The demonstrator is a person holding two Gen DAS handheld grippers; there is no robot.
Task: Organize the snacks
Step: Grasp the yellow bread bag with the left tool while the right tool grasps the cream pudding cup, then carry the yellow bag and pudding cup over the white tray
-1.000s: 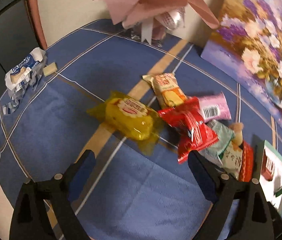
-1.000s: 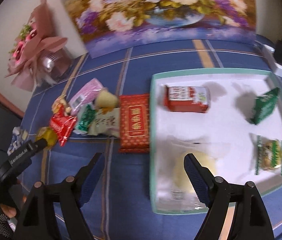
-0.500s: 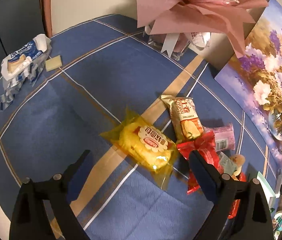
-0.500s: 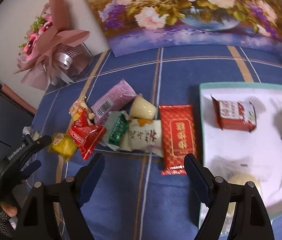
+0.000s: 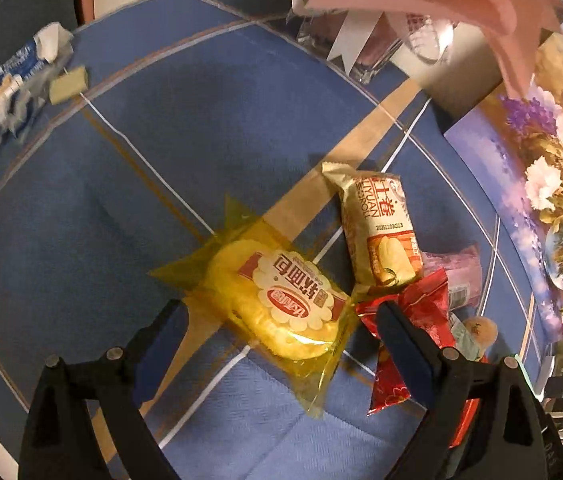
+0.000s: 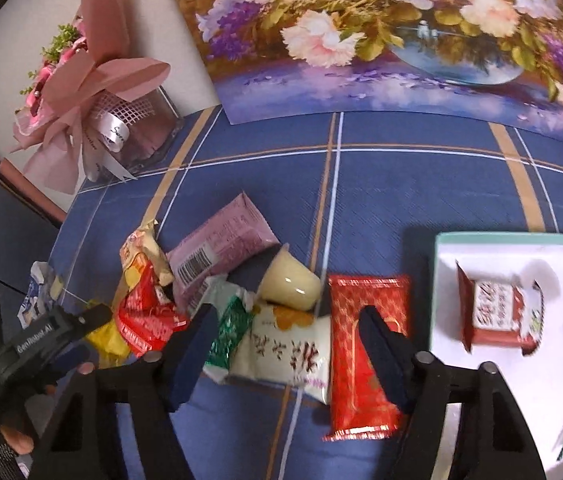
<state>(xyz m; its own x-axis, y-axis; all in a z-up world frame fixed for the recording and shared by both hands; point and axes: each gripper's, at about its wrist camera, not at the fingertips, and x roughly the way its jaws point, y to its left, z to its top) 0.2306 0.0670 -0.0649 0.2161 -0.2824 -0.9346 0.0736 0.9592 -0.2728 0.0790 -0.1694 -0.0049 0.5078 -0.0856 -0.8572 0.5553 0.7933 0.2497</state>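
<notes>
**Snacks: yellow bread packet lined up between my left fingers**

Yellow bread packet [image 5: 281, 304] lies on the blue checked desk [image 5: 161, 160], at the outer end of the snack pile and farthest from the white tray [image 6: 441, 280]. My left gripper [image 5: 281, 320] hovers over it, fingers [image 5: 405, 352] spread wide and released, nothing pinched. The packet sits in the gap, nearer the right-hand finger. Its long axis runs slantwise across the gap, so I judge a small roll of the wrist is needed before closing. Beside the yellow packet: a cream egg-roll packet [image 5: 381, 232] just past it, a red crinkled packet [image 5: 409, 320] partly behind my right-hand finger.

My right gripper [image 6: 285, 344] hangs above the white rice-cake packet [image 6: 289, 352], which lies between a green packet [image 6: 229, 332] and the flat red packet [image 6: 365, 360]. A pudding cup [image 6: 289, 284] lies tipped just beyond it. These fingers have just been closing, yet they clamp nothing; whether the pads touch anything I cannot tell. The tray already holds a red boxed snack [image 6: 497, 316].

Left hand is nearer the yellow packet; right hand nearer the tray.

Against a second ago: the yellow packet has grown larger and slid into my left gap. In the right view the tray has slipped to the edge and the pile has come under my fingers.
</notes>
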